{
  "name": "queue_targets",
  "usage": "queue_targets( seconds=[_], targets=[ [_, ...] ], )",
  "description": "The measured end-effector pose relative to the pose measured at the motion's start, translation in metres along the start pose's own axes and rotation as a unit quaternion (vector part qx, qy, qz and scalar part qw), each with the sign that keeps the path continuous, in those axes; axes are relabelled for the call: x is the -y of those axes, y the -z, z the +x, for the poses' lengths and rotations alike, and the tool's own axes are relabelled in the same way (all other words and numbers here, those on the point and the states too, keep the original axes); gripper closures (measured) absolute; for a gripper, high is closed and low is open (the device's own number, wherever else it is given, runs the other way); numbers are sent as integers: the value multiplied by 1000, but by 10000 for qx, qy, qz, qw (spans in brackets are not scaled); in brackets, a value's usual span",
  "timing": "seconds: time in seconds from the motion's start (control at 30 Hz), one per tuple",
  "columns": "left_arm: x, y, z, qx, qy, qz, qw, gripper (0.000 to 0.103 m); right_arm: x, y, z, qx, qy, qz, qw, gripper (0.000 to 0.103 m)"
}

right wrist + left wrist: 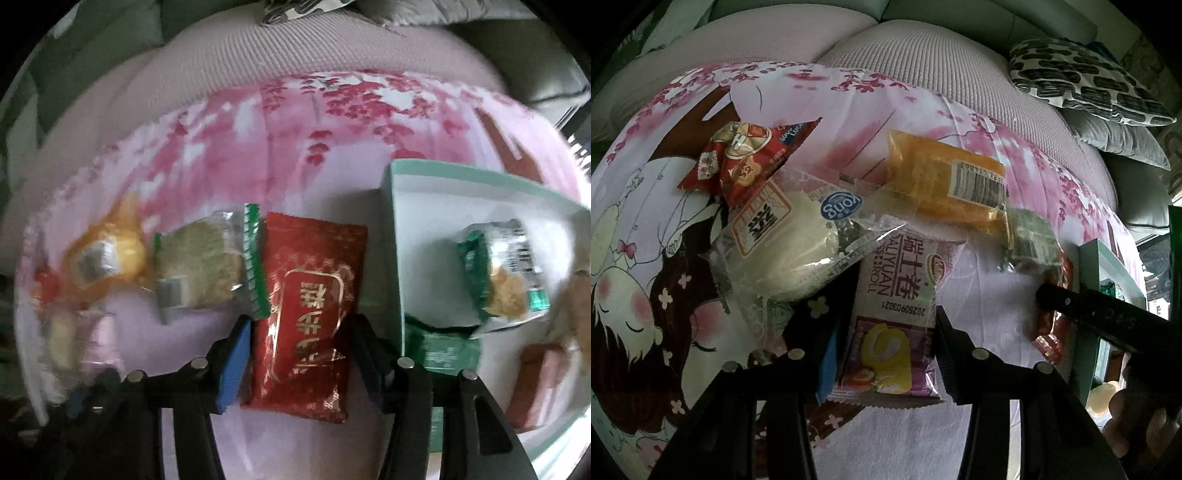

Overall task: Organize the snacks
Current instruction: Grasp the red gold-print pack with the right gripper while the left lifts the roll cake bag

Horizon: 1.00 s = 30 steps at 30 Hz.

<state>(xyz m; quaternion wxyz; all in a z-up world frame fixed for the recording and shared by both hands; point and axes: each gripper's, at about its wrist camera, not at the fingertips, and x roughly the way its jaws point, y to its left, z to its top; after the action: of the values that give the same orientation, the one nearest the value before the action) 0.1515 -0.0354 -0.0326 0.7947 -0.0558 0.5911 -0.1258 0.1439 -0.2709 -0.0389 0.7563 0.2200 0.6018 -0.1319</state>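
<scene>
My left gripper [886, 343] stands around a purple swiss roll packet [894, 317] lying on the pink printed cloth [827, 96], jaws close to its sides. A white bun packet [783, 240], red packets [738, 158] and an orange cake packet [945, 177] lie beyond it. My right gripper [301, 354] straddles a dark red packet [306, 314], with small gaps at both sides. A green-edged biscuit packet [207, 269] lies to its left. The mint box [399, 236] at right holds a green packet [506, 273].
A sofa with ribbed grey-pink cushions [923, 55] lies behind the cloth, with a black-and-white patterned pillow [1082, 77] at the right. The right gripper's arm [1108, 314] crosses the left wrist view near the box edge [1108, 266]. More snacks lie in the box [539, 380].
</scene>
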Motion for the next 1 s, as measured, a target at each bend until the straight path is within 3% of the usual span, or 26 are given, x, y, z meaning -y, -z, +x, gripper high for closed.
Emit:
queue_targets(
  seconds=[0.1, 0.27, 0.47, 1.0],
  targets=[
    [0, 0, 1, -1, -12, 7, 10000, 56, 1, -1, -1, 22, -17, -63, 10000, 44],
    [1, 0, 5, -19, -69, 49, 10000, 55, -12, 5, -1, 131, 317, -281, 9990, 44],
    [4, 0, 5, 58, -162, 149, 9997, 62, -24, 16, -3, 433, 356, -451, 9974, 53],
    [22, 5, -16, 435, 0, 246, 9987, 64, 9, 84, -52, 811, -712, 145, 9941, 55]
  ],
)
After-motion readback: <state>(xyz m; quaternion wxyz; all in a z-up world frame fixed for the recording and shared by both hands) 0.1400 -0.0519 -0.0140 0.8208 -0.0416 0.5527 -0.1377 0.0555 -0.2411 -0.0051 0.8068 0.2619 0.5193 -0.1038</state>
